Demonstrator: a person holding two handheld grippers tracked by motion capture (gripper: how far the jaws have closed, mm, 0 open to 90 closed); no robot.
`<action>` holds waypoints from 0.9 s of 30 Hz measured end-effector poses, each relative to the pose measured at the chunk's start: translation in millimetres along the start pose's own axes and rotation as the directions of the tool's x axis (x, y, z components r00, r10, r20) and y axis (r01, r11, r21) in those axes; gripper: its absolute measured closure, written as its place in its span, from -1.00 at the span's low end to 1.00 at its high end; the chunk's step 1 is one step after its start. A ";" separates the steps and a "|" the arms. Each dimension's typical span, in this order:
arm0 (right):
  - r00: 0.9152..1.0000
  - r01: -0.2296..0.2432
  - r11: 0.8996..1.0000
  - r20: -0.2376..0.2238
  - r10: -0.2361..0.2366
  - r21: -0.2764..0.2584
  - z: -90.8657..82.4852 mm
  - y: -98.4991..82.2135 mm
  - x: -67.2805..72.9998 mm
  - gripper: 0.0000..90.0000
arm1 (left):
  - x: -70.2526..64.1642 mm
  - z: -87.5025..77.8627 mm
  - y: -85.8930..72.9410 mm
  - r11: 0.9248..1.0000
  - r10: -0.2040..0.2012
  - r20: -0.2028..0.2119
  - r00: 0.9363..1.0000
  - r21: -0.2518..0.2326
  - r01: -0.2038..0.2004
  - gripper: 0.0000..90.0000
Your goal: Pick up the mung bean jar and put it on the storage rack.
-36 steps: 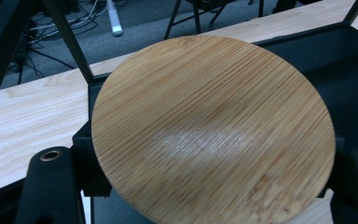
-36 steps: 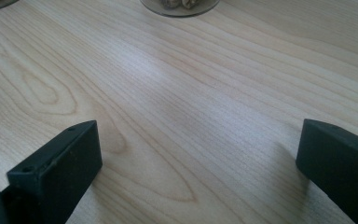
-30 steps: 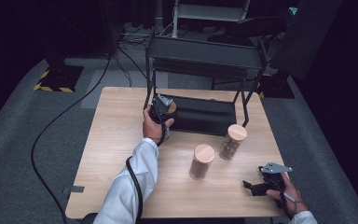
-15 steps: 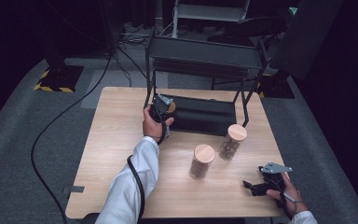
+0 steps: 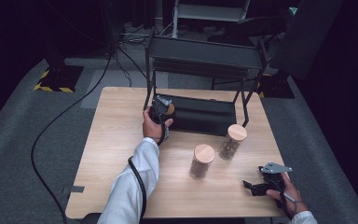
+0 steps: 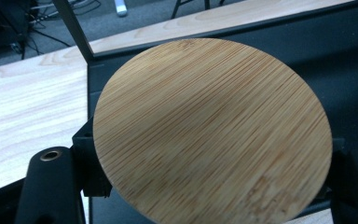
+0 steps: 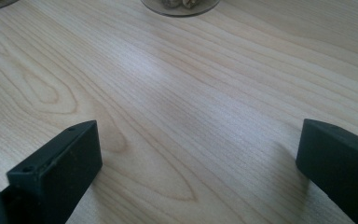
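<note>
My left gripper is shut on a jar with a round bamboo lid. It holds the jar at the left end of the black rack's lower shelf. The lid spans the space between the black fingers, and the jar's body below it is hidden. Two more bamboo-lidded jars stand on the wooden table, one near the middle and one beside the rack's right leg. My right gripper rests low at the table's front right, jaws wide open over bare wood.
The black two-tier rack has an upper shelf and thin legs at the table's far edge. A black cable trails across the grey floor on the left. A jar's base lies ahead of the right gripper.
</note>
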State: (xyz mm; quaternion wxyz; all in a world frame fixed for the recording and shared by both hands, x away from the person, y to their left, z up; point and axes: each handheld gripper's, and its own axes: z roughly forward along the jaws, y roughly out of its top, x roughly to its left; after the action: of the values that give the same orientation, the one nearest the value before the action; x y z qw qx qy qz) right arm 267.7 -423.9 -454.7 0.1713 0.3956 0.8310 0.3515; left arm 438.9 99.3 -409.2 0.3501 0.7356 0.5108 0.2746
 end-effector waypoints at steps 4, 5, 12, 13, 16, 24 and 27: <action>1.000 -0.001 1.000 0.000 0.001 0.000 0.0 0.1 0.0 -1.00 | -3.3 3.5 -1.7 1.000 0.003 0.005 1.000 0.007 -0.003 -0.44; 1.000 0.000 1.000 0.000 0.000 0.000 0.0 0.0 0.0 -1.00 | -4.0 3.9 -2.7 1.000 0.002 0.008 1.000 0.000 -0.002 -0.44; 1.000 0.000 1.000 0.000 0.000 0.000 0.0 0.0 0.1 -1.00 | -7.5 5.4 -1.6 1.000 0.009 0.002 1.000 0.003 -0.009 -0.44; 1.000 0.000 1.000 0.000 0.000 0.000 0.0 0.0 0.1 -1.00 | -6.9 5.5 -1.9 1.000 0.003 0.003 1.000 0.004 -0.003 -0.44; 1.000 0.000 1.000 0.000 0.000 0.000 0.0 0.0 0.1 -1.00 | -4.8 6.7 -3.2 1.000 -0.015 0.001 1.000 0.008 0.015 -0.46; 1.000 0.000 1.000 0.000 0.000 0.000 0.0 0.0 0.2 -1.00 | -1.1 8.0 -8.2 1.000 -0.009 -0.002 1.000 0.017 0.009 -0.55; 1.000 -0.001 1.000 0.000 0.001 0.000 0.0 0.0 0.1 -1.00 | -0.6 7.9 -9.0 1.000 -0.003 0.007 1.000 0.014 0.002 -0.58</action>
State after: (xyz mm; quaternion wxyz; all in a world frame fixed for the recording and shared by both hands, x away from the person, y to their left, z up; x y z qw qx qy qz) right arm 267.7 -423.8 -454.6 0.1712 0.3958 0.8310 0.3514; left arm 439.7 99.0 -421.1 0.3471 0.7384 0.5123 0.2679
